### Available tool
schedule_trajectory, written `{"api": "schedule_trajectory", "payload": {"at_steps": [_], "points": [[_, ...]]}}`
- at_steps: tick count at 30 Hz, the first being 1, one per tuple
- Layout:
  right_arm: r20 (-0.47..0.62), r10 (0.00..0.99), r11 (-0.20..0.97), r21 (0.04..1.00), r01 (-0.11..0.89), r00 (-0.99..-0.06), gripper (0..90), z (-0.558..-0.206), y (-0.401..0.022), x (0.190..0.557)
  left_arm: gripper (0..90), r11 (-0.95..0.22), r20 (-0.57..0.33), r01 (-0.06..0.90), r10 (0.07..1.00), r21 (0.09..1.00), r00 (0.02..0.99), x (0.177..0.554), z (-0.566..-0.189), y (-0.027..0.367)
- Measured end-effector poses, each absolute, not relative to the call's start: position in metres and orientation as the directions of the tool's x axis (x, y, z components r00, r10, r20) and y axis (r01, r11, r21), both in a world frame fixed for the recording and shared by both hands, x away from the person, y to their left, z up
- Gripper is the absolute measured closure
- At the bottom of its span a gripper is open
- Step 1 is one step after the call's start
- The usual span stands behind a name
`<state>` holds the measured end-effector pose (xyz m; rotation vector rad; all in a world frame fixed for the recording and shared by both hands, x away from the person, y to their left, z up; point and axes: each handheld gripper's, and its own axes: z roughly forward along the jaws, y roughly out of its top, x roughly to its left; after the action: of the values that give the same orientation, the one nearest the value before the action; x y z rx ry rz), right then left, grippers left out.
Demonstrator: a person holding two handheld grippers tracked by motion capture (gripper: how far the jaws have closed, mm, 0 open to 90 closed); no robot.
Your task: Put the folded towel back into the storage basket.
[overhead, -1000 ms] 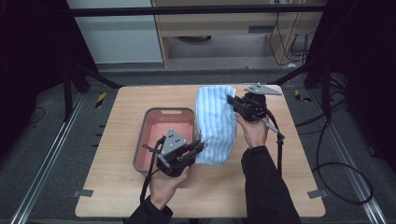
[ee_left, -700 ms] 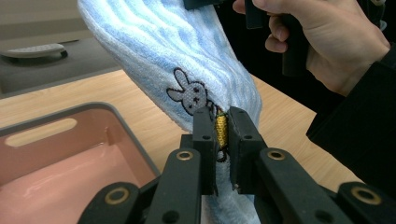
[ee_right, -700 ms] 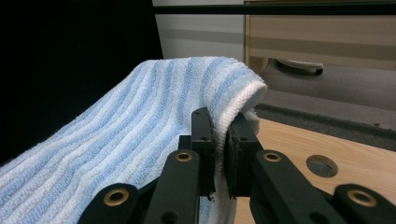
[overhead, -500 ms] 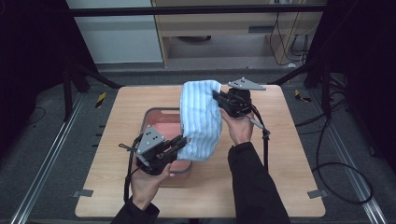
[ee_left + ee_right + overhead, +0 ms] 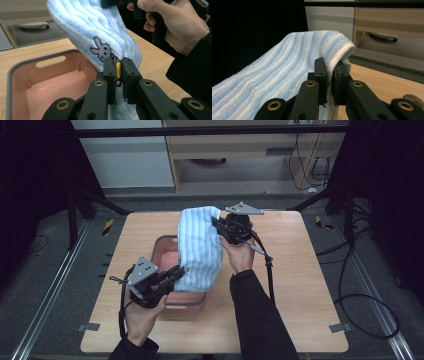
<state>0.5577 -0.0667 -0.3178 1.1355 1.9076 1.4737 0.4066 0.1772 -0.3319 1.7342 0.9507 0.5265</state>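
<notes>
Towel [image 5: 200, 245] (striped) hangs clamped between left gripper [image 5: 176, 272] and right gripper [image 5: 216, 223].

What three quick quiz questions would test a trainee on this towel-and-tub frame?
1. True or false: the left tool is shut on the striped towel.
2. What lies under the towel: A a pink tub, B a wire basket, C a glass bowl?
3. What figure is stitched on the towel beside the left tool's grip?

Key
1. True; its jaws pinch the towel's near end, while the right tool clamps a folded edge at the far end.
2. A, on the wooden table.
3. A rabbit.
</notes>
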Motion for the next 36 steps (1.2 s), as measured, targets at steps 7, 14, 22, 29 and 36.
{"api": "schedule_trajectory", "payload": {"at_steps": [7, 14, 22, 29, 36], "points": [[0.116, 0.818, 0.090, 0.942, 0.324, -0.563, 84.0, -0.322, -0.049, 0.564, 82.8, -0.134, -0.106, 0.365, 0.816, 0.921, 0.568, 0.407, -0.333, 0.191], [0.119, 0.811, 0.104, 0.934, 0.341, -0.573, 84.0, -0.333, -0.032, 0.570, 82.8, -0.127, -0.116, 0.389, 0.830, 0.913, 0.545, 0.409, -0.345, 0.202], [0.126, 0.811, 0.115, 0.923, 0.368, -0.571, 84.0, -0.351, -0.021, 0.576, 82.8, -0.134, -0.120, 0.413, 0.838, 0.901, 0.533, 0.415, -0.359, 0.204], [0.128, 0.816, 0.127, 0.912, 0.391, -0.564, 83.9, -0.366, -0.020, 0.578, 82.8, -0.157, -0.106, 0.431, 0.843, 0.889, 0.528, 0.418, -0.369, 0.200], [0.126, 0.815, 0.144, 0.902, 0.408, -0.565, 83.9, -0.377, -0.014, 0.580, 82.8, -0.157, -0.109, 0.451, 0.853, 0.879, 0.510, 0.420, -0.377, 0.203]]}}
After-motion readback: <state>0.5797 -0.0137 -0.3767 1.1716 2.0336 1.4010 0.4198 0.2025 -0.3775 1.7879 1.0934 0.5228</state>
